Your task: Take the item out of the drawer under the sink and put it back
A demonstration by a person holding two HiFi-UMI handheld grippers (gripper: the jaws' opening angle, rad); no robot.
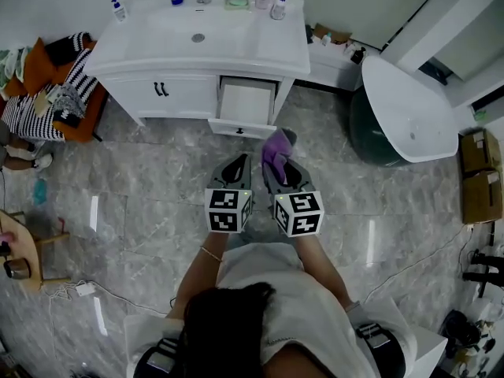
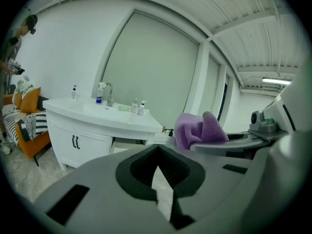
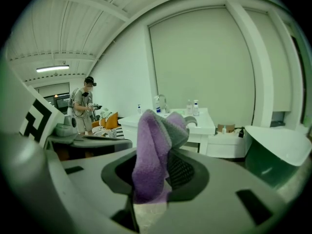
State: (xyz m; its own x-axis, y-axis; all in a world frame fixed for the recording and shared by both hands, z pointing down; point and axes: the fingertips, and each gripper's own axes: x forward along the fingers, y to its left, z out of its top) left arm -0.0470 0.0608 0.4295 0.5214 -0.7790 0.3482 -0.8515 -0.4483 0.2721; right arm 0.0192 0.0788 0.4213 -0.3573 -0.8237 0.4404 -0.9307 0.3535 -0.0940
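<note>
The white drawer (image 1: 246, 101) under the sink of the white vanity (image 1: 197, 46) stands pulled out, and its inside looks bare. My right gripper (image 1: 277, 164) is shut on a purple cloth (image 1: 276, 146), held above the floor a short way in front of the drawer. In the right gripper view the cloth (image 3: 153, 150) stands up between the jaws of that gripper (image 3: 165, 145). My left gripper (image 1: 240, 162) is beside it on the left, shut and holding nothing. The left gripper view shows the left gripper (image 2: 157, 147), the cloth (image 2: 197, 128) to its right and the drawer (image 2: 126, 144) ahead.
Bottles stand on the vanity top (image 1: 272, 6). A white bathtub (image 1: 409, 113) is at the right, cardboard boxes (image 1: 480, 176) beyond it. An orange seat with striped cushions (image 1: 47, 85) is at the left. A person (image 3: 85, 106) stands at the far left of the room.
</note>
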